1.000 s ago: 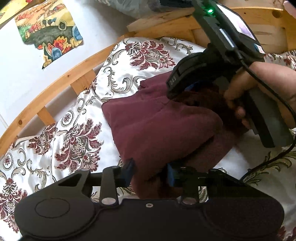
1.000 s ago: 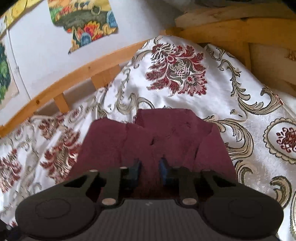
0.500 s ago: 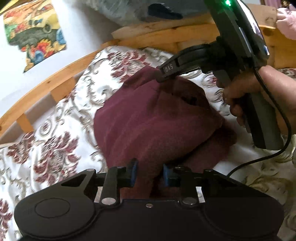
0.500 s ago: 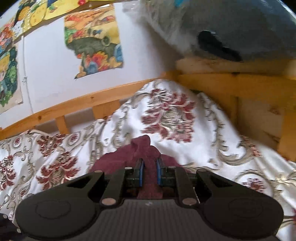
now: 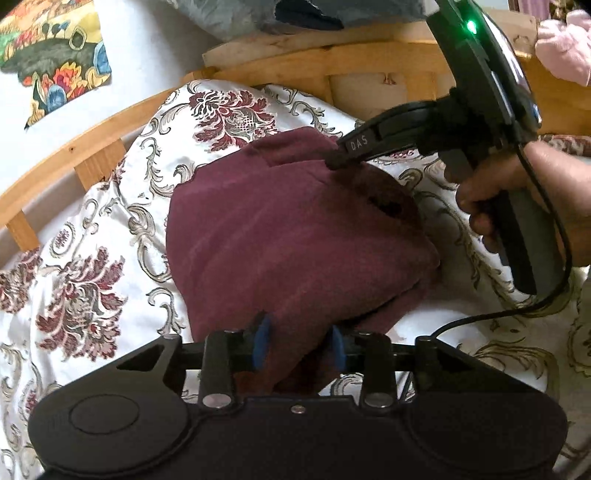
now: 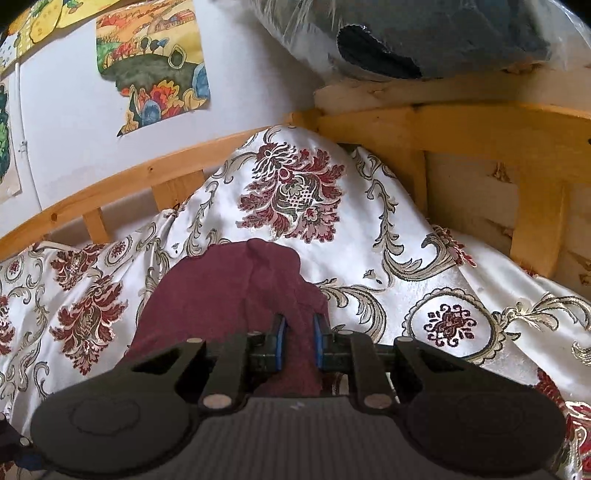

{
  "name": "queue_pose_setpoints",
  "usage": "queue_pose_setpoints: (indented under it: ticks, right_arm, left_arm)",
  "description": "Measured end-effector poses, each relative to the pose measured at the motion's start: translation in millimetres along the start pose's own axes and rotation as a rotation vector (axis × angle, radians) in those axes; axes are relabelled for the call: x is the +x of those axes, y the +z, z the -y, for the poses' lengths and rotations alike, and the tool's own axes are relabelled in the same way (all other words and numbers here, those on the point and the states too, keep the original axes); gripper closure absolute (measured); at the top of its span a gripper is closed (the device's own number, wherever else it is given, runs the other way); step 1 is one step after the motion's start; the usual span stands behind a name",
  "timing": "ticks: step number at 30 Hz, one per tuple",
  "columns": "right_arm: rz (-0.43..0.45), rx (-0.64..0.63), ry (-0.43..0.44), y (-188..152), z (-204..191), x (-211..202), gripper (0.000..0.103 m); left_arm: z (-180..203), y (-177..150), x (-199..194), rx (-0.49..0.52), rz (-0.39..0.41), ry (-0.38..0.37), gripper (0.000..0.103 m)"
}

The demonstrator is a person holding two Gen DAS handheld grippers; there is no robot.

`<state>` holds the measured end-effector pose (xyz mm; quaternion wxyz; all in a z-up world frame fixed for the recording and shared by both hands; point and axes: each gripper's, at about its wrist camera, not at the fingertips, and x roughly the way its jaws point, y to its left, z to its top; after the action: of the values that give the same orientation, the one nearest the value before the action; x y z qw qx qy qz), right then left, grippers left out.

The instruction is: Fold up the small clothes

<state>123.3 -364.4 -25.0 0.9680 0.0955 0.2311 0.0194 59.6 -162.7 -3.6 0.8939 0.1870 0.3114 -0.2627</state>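
A small maroon garment (image 5: 280, 236) lies folded over on a white floral bedspread (image 5: 110, 236). My left gripper (image 5: 298, 343) is shut on its near edge. My right gripper (image 6: 298, 334) is shut on a bunched fold of the same maroon garment (image 6: 221, 295) at its far right side. In the left wrist view the right gripper (image 5: 334, 160) comes in from the upper right, held by a hand (image 5: 517, 195), its tip buried in the cloth. The cloth hangs stretched between both grippers.
A wooden bed rail (image 6: 122, 188) runs behind the bedspread, with a wooden headboard (image 6: 480, 155) at the right. Colourful pictures (image 6: 155, 74) hang on the white wall. A plastic-wrapped dark bundle (image 6: 424, 33) sits above the headboard. A cable (image 5: 517, 310) trails from the right gripper.
Both grippers have lifted the garment's edge and carried it toward the far side. The far half is covered now. The right gripper's jaws have closed tighter on the cloth.
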Motion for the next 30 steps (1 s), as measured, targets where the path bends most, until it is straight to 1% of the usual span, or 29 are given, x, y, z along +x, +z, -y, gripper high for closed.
queue_pose_setpoints:
  ticks: [2,3,4,5,6,7,8,11,12,13,14,16,17,18,19,20,23,25,27,28,30]
  right_arm:
    - [-0.01,0.014,-0.003,-1,2,0,0.079]
    - [-0.018,0.022,-0.002,-1,4,0,0.074]
    - [-0.022,0.036,-0.007,-2,6,0,0.064]
    - [-0.023,0.049,-0.009,-2,8,-1,0.055]
    - [-0.022,0.067,-0.004,-2,10,-1,0.051]
    - [-0.022,0.086,0.004,-2,13,-2,0.043]
    - [-0.025,0.101,0.012,-3,15,-1,0.033]
    - [-0.05,0.114,0.032,-5,15,2,0.015]
    - [-0.059,0.101,0.024,-6,12,4,0.012]
    - [-0.07,0.082,0.013,-7,9,6,0.006]
    - [-0.08,0.06,-0.002,-8,6,7,0.001]
    - [-0.101,0.0,-0.051,-10,0,10,0.0]
    - [-0.11,-0.025,-0.078,-12,-2,10,0.0]
    - [-0.112,-0.039,-0.095,-14,-3,9,0.0]
    - [-0.111,-0.054,-0.12,-15,-3,8,0.0]
    - [-0.105,-0.073,-0.143,-18,-4,6,0.0]
    - [-0.074,-0.105,-0.171,-30,-4,3,0.0]
    - [-0.042,-0.111,-0.181,-37,-5,0,0.0]
    - [-0.008,-0.13,-0.197,-44,-9,-5,0.0]
    - [0.006,-0.14,-0.203,-47,-9,-8,0.0]
    - [0.032,-0.155,-0.211,-52,-11,-11,0.0]
  left_arm:
    - [-3,-1,-1,-0.028,0.004,-0.031,0.054]
    - [-4,-1,-1,-0.039,0.006,-0.046,0.051]
    - [-6,-1,-1,-0.052,0.007,-0.061,0.046]
    - [-7,-1,-1,-0.064,0.008,-0.075,0.038]
    - [-10,0,-1,-0.082,0.006,-0.098,0.033]
    - [-13,1,-1,-0.101,0.001,-0.116,0.023]
    - [-16,2,-1,-0.126,-0.003,-0.133,0.018]
    - [-34,4,-4,-0.223,-0.005,-0.174,0.012]
    - [-42,4,-3,-0.259,-0.006,-0.177,0.009]
    - [-52,5,-3,-0.302,-0.002,-0.168,0.006]
    - [-60,6,-1,-0.333,0.004,-0.156,0.005]
    - [-80,9,5,-0.39,0.015,-0.091,0.005]
    - [-88,10,8,-0.406,0.016,-0.049,0.005]
    - [-97,14,14,-0.421,0.017,0.008,0.005]
    - [-107,17,21,-0.428,0.022,0.073,0.005]
    - [-117,20,29,-0.426,0.026,0.122,0.005]
    - [-147,36,57,-0.406,0.004,0.241,0.007]
    - [-168,50,79,-0.397,-0.018,0.288,0.007]
    - [-184,64,102,-0.382,-0.041,0.318,0.011]
    - [-189,70,113,-0.372,-0.05,0.321,0.011]
    - [-193,78,131,-0.357,-0.072,0.299,0.014]
